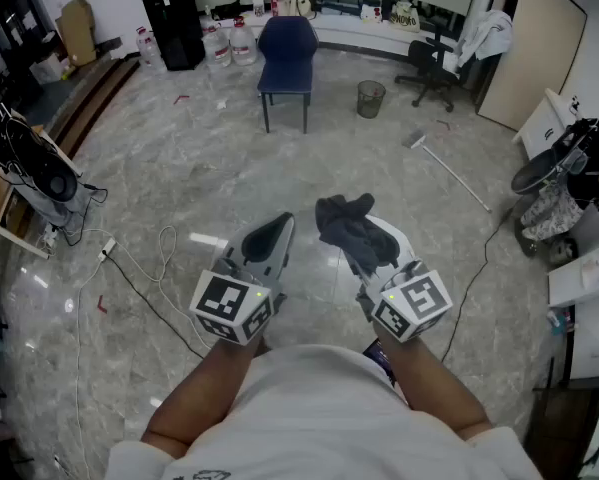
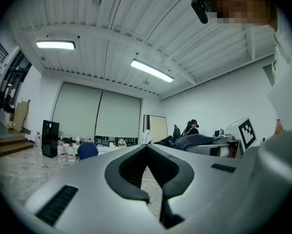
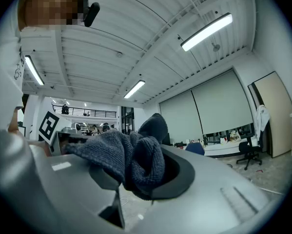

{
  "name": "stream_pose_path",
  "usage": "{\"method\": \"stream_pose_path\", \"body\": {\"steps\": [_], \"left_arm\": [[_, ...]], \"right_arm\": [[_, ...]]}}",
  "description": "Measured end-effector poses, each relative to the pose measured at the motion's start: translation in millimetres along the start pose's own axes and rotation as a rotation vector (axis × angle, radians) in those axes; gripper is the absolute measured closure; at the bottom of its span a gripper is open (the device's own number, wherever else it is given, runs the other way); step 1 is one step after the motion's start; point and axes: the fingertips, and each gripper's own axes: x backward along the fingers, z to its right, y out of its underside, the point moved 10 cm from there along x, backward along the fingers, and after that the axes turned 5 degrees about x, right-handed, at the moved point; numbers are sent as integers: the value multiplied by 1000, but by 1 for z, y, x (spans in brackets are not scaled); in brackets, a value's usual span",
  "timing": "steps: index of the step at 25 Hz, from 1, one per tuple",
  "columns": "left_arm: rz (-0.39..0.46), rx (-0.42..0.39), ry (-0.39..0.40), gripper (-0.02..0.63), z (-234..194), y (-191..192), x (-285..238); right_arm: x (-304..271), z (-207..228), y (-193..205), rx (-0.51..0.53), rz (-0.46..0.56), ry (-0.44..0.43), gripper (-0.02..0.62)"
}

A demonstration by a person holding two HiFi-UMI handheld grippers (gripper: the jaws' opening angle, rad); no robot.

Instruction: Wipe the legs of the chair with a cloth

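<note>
A blue upholstered chair with dark metal legs stands far across the room; it shows small in the left gripper view as the chair and in the right gripper view as the chair. My right gripper is shut on a dark grey cloth, which bunches over the jaw tips as the cloth. My left gripper is held beside it, shut, with nothing between the jaws. Both grippers are close to my body, well short of the chair.
A small mesh bin and a black office chair stand to the right of the blue chair. A mop or stick lies on the floor. Cables trail at the left. Water bottles and a black cabinet line the far wall.
</note>
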Motion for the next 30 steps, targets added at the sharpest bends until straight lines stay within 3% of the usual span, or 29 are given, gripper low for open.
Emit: {"method": "stream_pose_path", "body": {"steps": [9, 20, 30], "left_arm": [[1, 3, -1, 600, -3, 1, 0], [-7, 22, 2, 600, -58, 10, 2], [-43, 43, 59, 600, -211, -23, 0]], "right_arm": [[-2, -2, 0, -2, -1, 0, 483], [-45, -13, 17, -20, 0, 35, 482], [-191, -41, 14, -41, 15, 92, 482]]}}
